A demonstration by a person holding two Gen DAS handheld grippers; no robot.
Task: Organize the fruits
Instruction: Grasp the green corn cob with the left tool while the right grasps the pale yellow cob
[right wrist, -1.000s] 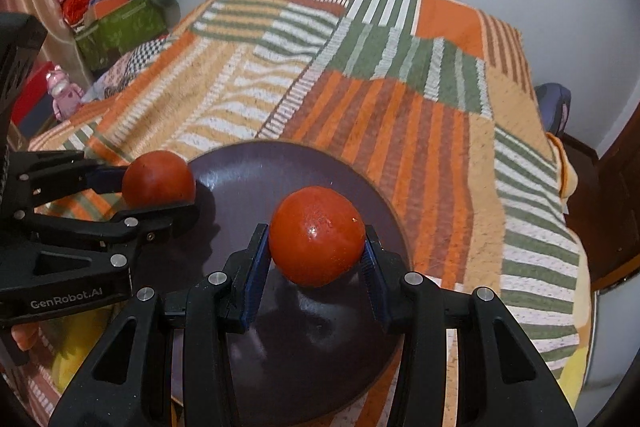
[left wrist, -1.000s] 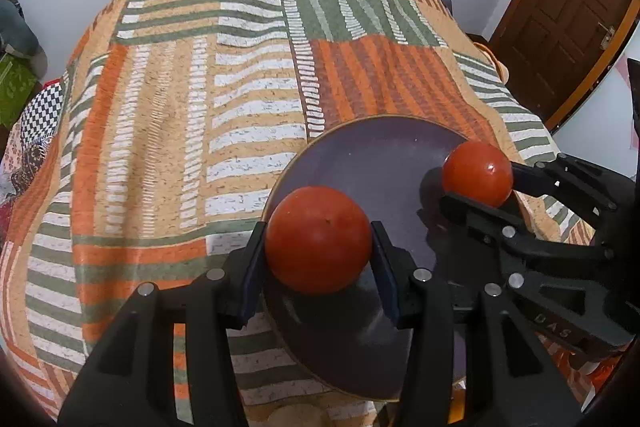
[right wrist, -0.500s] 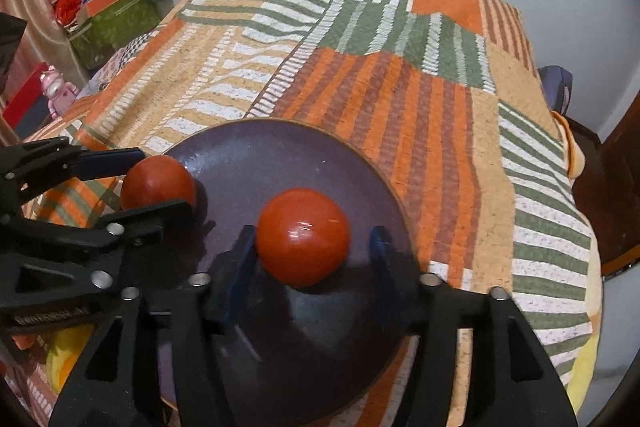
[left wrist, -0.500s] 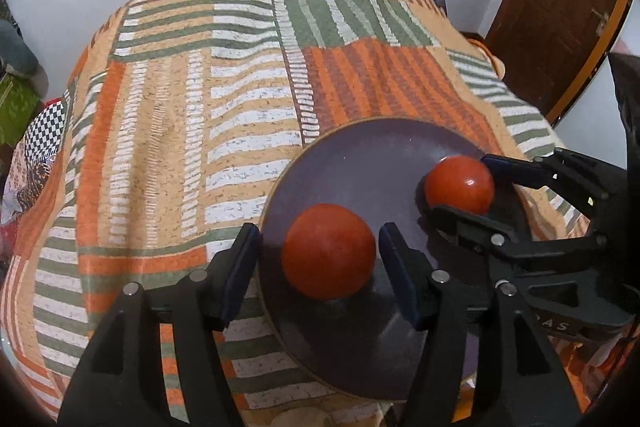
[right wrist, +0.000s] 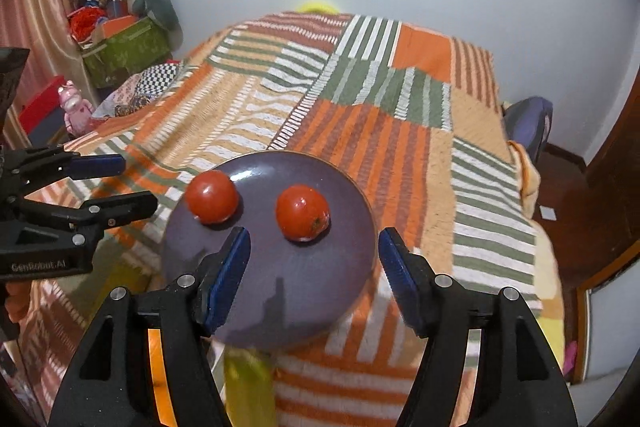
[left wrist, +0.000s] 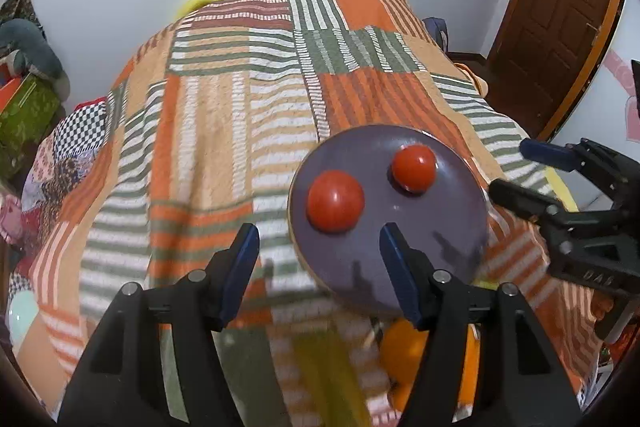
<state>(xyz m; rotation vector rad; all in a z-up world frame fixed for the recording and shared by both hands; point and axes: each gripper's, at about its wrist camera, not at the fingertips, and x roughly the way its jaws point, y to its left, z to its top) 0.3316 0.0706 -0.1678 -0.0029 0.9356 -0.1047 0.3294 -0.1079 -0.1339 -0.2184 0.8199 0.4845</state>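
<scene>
Two red tomatoes lie side by side on a dark purple plate (left wrist: 452, 219) on the striped quilt. In the left wrist view the nearer tomato (left wrist: 335, 201) sits just beyond my left gripper (left wrist: 319, 231), which is open and touches nothing. The other tomato (left wrist: 414, 167) lies further right, with my right gripper (left wrist: 514, 167) off the plate's right rim. In the right wrist view, my right gripper (right wrist: 314, 237) hangs open above the plate (right wrist: 280, 279), short of its tomato (right wrist: 302, 213). The second tomato (right wrist: 211, 195) is to the left, near my open left gripper (right wrist: 134, 183).
The patchwork quilt (left wrist: 224, 131) covers a bed that fills most of both views. An orange fruit (left wrist: 404, 347) and a blurred yellow thing (right wrist: 248, 379) lie below the plate's near edge. A green box (right wrist: 124, 51) and pink toy (right wrist: 76, 107) stand left; a wooden door (left wrist: 560, 7) is at the right.
Both grippers opened and let go of their tomatoes, which now rest on the plate. Both grippers then drew back and up, away from the plate.
</scene>
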